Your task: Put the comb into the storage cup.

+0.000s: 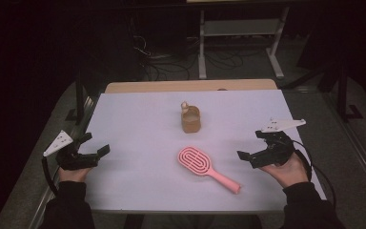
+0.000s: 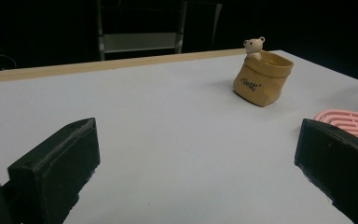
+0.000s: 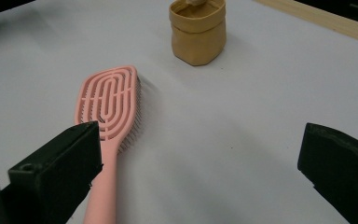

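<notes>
A pink hairbrush [image 1: 204, 166] lies bristles down on the white table top [image 1: 138, 124], its handle pointing toward the near right. Behind it stands a small tan sack-shaped pot [image 1: 190, 119] with a little bear figure on its rim. My left gripper [image 1: 96, 144] rests at the table's left edge, open and empty. In its own view the pot [image 2: 262, 78] stands ahead to the right, and the brush head [image 2: 349, 124] peeks over the right jaw. My right gripper [image 1: 250, 145] is open and empty to the right of the brush. Its view has the brush [image 3: 109, 100] by the left jaw and the pot [image 3: 198, 30] beyond.
A strip of wooden tabletop [image 1: 190, 86] shows past the white sheet's far edge. Behind it on the dark floor are a metal shelf frame [image 1: 202, 47] and loose cables [image 1: 167, 62]. Bare white surface lies between the grippers and the brush.
</notes>
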Tool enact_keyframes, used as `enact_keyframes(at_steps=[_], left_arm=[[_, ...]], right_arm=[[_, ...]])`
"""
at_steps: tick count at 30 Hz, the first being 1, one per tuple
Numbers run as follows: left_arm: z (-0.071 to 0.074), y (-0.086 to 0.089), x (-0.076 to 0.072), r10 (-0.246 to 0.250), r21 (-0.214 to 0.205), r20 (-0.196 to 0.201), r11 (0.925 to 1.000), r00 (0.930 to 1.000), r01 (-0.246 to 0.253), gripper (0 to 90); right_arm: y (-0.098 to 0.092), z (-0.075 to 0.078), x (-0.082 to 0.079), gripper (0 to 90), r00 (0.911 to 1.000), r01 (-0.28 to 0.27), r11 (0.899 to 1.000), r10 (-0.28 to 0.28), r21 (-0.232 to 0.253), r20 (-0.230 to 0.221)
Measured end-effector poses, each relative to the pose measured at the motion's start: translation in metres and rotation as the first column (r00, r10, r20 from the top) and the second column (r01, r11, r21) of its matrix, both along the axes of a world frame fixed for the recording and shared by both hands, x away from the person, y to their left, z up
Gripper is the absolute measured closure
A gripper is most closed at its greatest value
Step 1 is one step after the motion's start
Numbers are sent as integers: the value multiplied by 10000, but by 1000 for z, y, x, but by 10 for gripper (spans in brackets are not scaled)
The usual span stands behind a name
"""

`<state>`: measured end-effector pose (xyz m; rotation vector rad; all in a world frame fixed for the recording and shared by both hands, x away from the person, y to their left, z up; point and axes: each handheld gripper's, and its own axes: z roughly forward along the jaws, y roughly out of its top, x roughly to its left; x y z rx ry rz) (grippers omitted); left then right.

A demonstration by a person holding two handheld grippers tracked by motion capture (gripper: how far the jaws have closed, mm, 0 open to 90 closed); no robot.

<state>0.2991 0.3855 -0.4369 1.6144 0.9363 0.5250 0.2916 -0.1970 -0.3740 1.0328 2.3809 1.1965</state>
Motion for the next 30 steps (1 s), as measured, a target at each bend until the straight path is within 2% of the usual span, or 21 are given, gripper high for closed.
enact_keyframes(at_steps=[16,18,30], left_arm=[[0,1,0,-2,-130,40,9999,10000,3,0],[0,1,0,-25,-97,35,10000,10000,25,0],[0,2,0,-22,-194,47,9998,10000,23,0]], right_arm=[[24,-3,1,0,9972,-685,9966,670,-459,-324],[28,-5,0,0,9952,-877,9954,858,-396,-468],[40,-14,2,0,9887,-1233,9908,1177,-563,-927]])
